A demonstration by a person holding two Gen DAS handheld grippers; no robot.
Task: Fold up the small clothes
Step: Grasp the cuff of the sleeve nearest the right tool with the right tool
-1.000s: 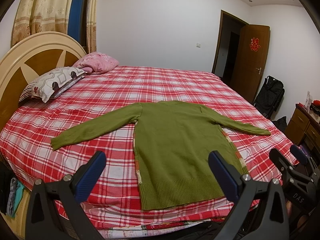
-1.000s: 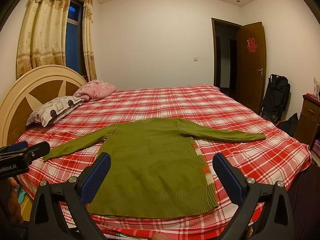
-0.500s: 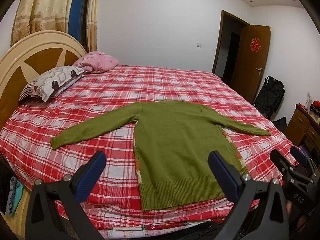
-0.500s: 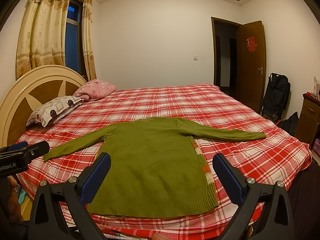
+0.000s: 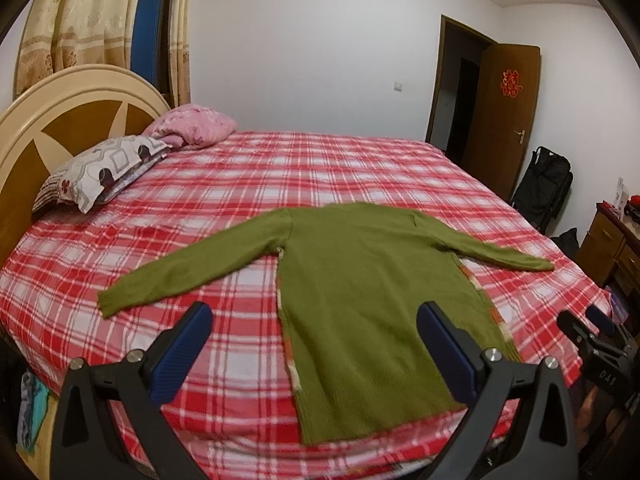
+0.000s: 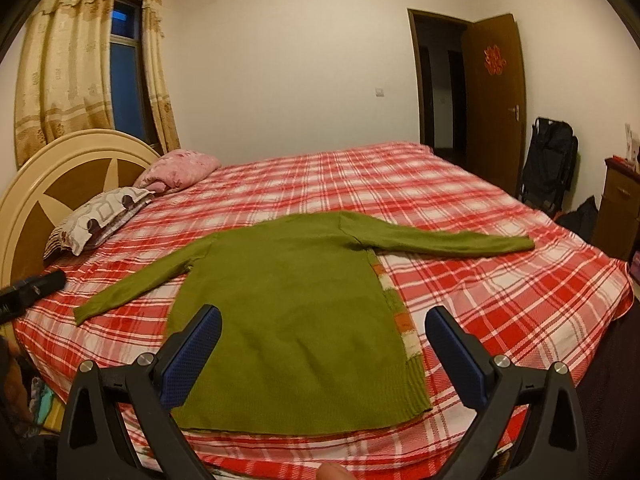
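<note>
The left gripper [image 5: 314, 330] is a black plastic frame with two triangular cut-out arms, each carrying a long finger faced with a dark blue textured pad [image 5: 182, 354]. A round silver screw [image 5: 135, 357] sits at each finger's root, with another further out on the frame. The right gripper [image 6: 322, 334] is built alike: black frame, blue dimpled pads [image 6: 191, 362], silver screws [image 6: 146, 358]. White lettering marks the right gripper's black side at three o'clock in the left view, perhaps "DAS", though it is too small to be sure.
</note>
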